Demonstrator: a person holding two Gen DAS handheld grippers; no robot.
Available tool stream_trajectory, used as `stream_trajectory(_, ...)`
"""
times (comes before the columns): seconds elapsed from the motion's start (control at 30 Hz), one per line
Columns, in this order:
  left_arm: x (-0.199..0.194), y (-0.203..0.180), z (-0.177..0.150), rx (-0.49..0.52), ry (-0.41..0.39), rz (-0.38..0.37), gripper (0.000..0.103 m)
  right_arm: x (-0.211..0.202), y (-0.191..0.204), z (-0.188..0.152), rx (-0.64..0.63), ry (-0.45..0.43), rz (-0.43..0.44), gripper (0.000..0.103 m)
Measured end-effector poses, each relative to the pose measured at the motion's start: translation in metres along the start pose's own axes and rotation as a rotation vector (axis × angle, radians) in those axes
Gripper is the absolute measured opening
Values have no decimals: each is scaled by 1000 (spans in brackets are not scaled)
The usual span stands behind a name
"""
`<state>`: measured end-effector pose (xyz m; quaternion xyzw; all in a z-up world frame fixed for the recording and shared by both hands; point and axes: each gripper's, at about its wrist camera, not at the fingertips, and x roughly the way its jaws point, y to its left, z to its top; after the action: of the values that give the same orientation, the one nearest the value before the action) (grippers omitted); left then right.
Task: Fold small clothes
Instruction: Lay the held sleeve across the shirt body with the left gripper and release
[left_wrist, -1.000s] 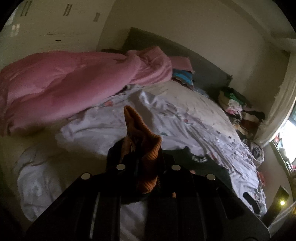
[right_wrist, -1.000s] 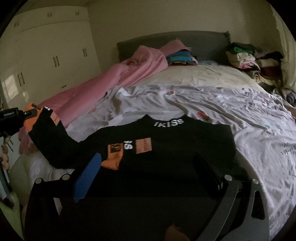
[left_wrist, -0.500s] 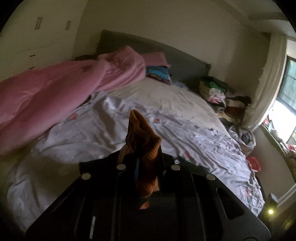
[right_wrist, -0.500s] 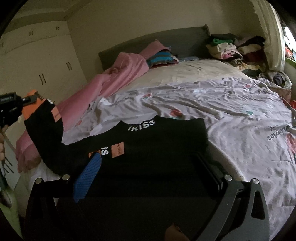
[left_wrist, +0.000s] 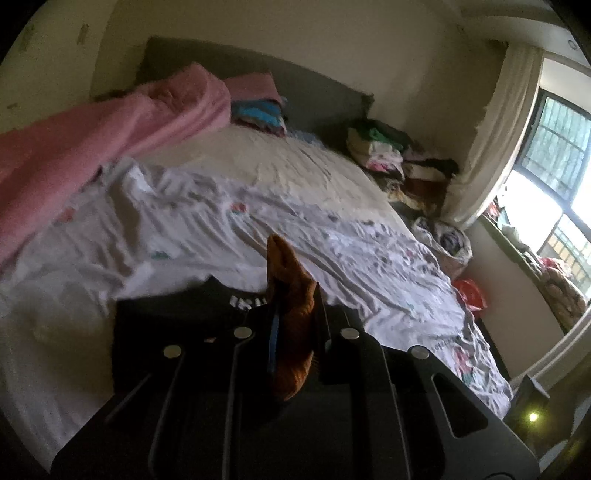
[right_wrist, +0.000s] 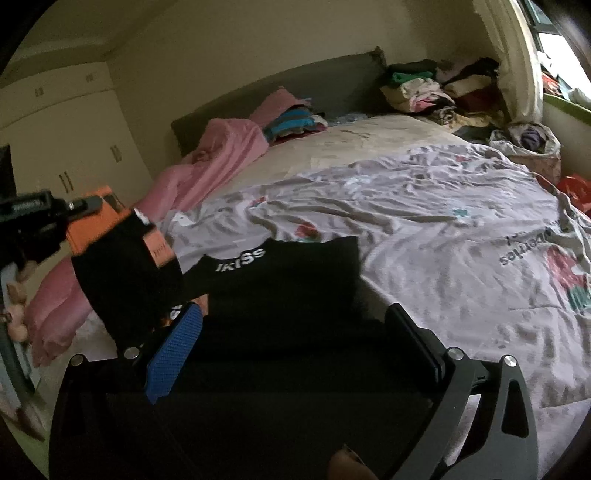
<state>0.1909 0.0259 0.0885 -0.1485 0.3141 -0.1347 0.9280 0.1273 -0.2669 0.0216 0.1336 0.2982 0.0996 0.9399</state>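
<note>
A small black top (right_wrist: 288, 280) with white "KISS" lettering at the neck and orange cuffs lies on the bed's near edge. My left gripper (left_wrist: 295, 314) is shut on the orange cuff (left_wrist: 291, 332) of its left sleeve. In the right wrist view the left gripper (right_wrist: 79, 206) holds that sleeve (right_wrist: 125, 280) lifted and carried over the top's body. My right gripper (right_wrist: 295, 339) is open and empty, its blue-padded finger (right_wrist: 173, 354) and black finger low over the top's near hem. The black top also shows in the left wrist view (left_wrist: 177, 317).
The bed carries a wrinkled patterned sheet (right_wrist: 424, 229), a pink duvet (left_wrist: 92, 147) along the left side, folded clothes by the headboard (right_wrist: 295, 122), and a pile of clothes (right_wrist: 436, 92) at the far right. A window (left_wrist: 554, 166) and a red bag (left_wrist: 469, 291) are on the right.
My left gripper has carried the lifted sleeve rightward, across the top's body. The right gripper has swung right and stayed open over the hem.
</note>
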Motion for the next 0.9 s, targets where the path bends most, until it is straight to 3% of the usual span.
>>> stream_trajectory(0.63, 92, -11, -79, 4, 249, -157, 6, 5, -51, -2, 73, 23, -159, 99)
stream_trajectory(0.7, 96, -9, -83, -4, 266, -184, 21, 5, -55, -3, 79, 27, -174, 98)
stream_trajectory(0.8, 97, -5, -84, -14, 263, -198, 29, 7, -58, -6, 87, 45, -184, 98)
stream_trajectory(0.9, 95, 5, -80, 7, 229, -119, 39, 16, -48, -11, 64, 87, -147, 98)
